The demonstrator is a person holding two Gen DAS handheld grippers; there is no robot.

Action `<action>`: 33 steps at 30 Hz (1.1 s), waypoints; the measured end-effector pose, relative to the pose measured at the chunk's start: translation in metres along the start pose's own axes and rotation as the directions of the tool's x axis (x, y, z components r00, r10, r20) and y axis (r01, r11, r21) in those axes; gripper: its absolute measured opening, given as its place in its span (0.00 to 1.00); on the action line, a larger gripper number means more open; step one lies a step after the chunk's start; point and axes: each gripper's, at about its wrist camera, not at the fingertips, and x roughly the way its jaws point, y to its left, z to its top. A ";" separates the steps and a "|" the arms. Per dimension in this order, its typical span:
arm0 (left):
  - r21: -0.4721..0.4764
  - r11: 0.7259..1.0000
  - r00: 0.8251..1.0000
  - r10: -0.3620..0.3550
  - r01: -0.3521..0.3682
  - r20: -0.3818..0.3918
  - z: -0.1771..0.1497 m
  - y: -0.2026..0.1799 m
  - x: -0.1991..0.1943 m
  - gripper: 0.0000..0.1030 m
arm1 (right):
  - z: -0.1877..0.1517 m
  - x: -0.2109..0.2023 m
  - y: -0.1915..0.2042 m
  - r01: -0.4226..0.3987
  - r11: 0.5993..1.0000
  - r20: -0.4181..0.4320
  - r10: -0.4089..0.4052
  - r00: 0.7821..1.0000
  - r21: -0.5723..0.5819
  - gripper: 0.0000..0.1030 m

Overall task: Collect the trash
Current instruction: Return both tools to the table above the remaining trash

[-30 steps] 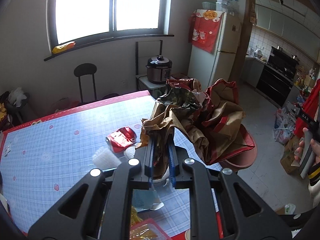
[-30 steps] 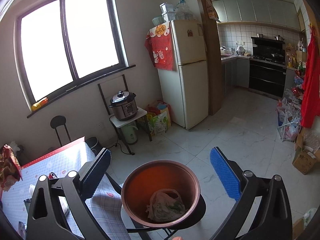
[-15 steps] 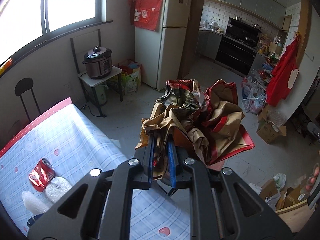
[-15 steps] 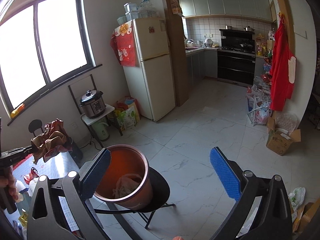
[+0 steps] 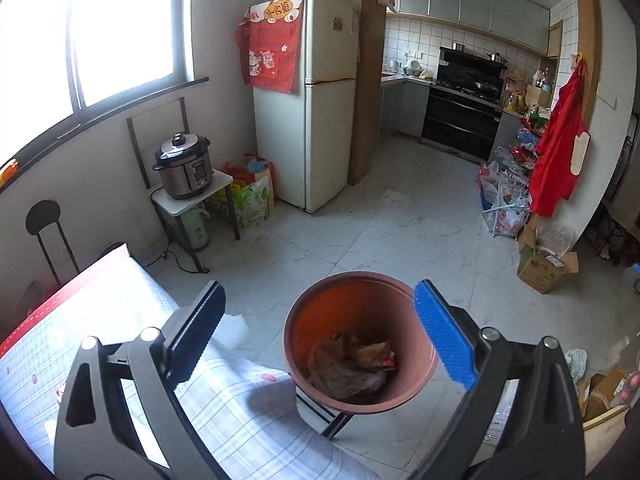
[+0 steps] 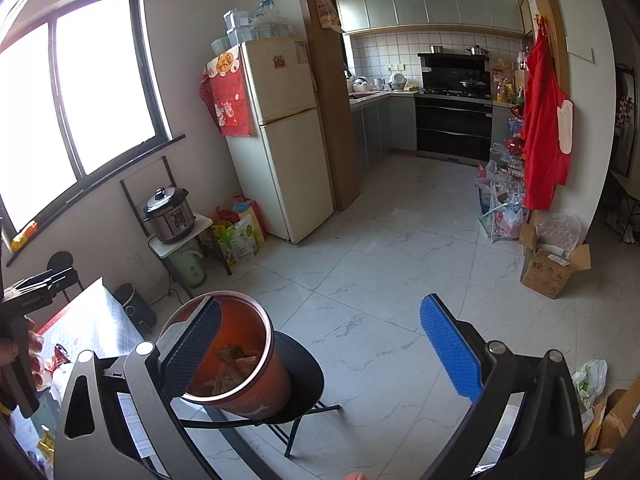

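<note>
Wrappers [image 5: 352,364] lie in the bin [image 5: 416,380], below spread left fingers [image 5: 196,332].

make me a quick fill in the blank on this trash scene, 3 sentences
1. The crumpled brown wrapper lies inside the ____ bin.
2. The left gripper has its jaws ____.
3. The bin stands on a black ____, beside the table.

Missing words: orange; open; stool
</note>
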 end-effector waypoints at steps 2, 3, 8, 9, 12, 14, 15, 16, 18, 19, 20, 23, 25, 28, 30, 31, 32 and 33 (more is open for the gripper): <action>-0.030 0.999 1.000 0.028 -0.029 -0.007 -0.009 0.018 -0.016 0.94 | 0.000 0.001 0.011 -0.029 1.000 0.001 0.029 1.000 -0.004 0.95; -0.047 0.998 0.999 0.052 -0.052 -0.002 -0.016 0.029 -0.028 0.94 | 0.000 0.002 0.018 -0.046 0.999 0.001 0.046 0.999 -0.009 0.95; -0.144 0.977 0.987 0.163 -0.159 0.015 -0.052 0.079 -0.092 0.94 | -0.006 0.000 0.061 -0.144 0.989 -0.008 0.144 0.990 -0.041 0.95; -0.167 0.969 0.982 0.186 -0.181 0.015 -0.061 0.090 -0.107 0.94 | -0.008 -0.001 0.070 -0.165 0.985 -0.013 0.165 0.986 -0.050 0.95; -0.227 0.941 0.965 0.261 -0.252 0.009 -0.091 0.119 -0.151 0.94 | -0.015 -0.004 0.100 -0.226 0.970 -0.029 0.224 0.974 -0.084 0.95; -0.263 0.915 0.949 0.316 -0.305 -0.004 -0.110 0.139 -0.179 0.94 | -0.020 -0.006 0.120 -0.267 0.958 -0.047 0.263 0.964 -0.109 0.95; -0.282 0.900 0.939 0.344 -0.333 -0.010 -0.119 0.149 -0.193 0.94 | -0.022 -0.008 0.130 -0.287 0.950 -0.055 0.282 0.958 -0.121 0.95; -0.304 0.883 0.928 0.371 -0.358 -0.015 -0.129 0.158 -0.208 0.94 | -0.026 -0.010 0.141 -0.304 0.944 -0.062 0.298 0.952 -0.131 0.95; -0.356 0.850 0.913 0.409 -0.388 -0.018 -0.150 0.177 -0.237 0.94 | -0.034 -0.016 0.164 -0.343 0.928 -0.071 0.336 0.939 -0.143 0.95; -0.380 0.835 0.907 0.421 -0.397 -0.022 -0.161 0.185 -0.250 0.94 | -0.040 -0.019 0.175 -0.365 0.919 -0.078 0.357 0.931 -0.149 0.95; -0.400 0.819 0.899 0.437 -0.411 -0.031 -0.172 0.192 -0.262 0.94 | -0.046 -0.022 0.186 -0.384 0.911 -0.085 0.375 0.923 -0.154 0.95; -0.445 0.770 0.874 0.481 -0.458 -0.068 -0.207 0.214 -0.292 0.94 | -0.066 -0.031 0.221 -0.442 0.881 -0.120 0.427 0.896 -0.171 0.95; -0.482 0.736 0.863 0.497 -0.476 -0.093 -0.230 0.227 -0.309 0.94 | -0.079 -0.034 0.247 -0.500 0.844 -0.178 0.471 0.864 -0.193 0.95; -0.536 0.686 0.847 0.520 -0.492 -0.112 -0.263 0.240 -0.335 0.95 | -0.095 -0.042 0.281 -0.580 0.783 -0.255 0.527 0.811 -0.224 0.95; -0.562 0.654 0.834 0.538 -0.506 -0.125 -0.280 0.247 -0.349 0.95 | -0.104 -0.048 0.304 -0.604 0.756 -0.284 0.539 0.793 -0.252 0.95; -0.575 0.637 0.827 0.546 -0.513 -0.133 -0.289 0.250 -0.356 0.95 | -0.109 -0.052 0.314 -0.618 0.741 -0.299 0.547 0.782 -0.263 0.95; -0.591 0.619 0.822 0.552 -0.517 -0.141 -0.299 0.253 -0.362 0.95 | -0.114 -0.053 0.325 -0.634 0.724 -0.315 0.555 0.770 -0.273 0.95; -0.607 0.600 0.817 0.558 -0.520 -0.149 -0.307 0.256 -0.367 0.95 | -0.121 -0.056 0.336 -0.647 0.708 -0.334 0.559 0.759 -0.284 0.95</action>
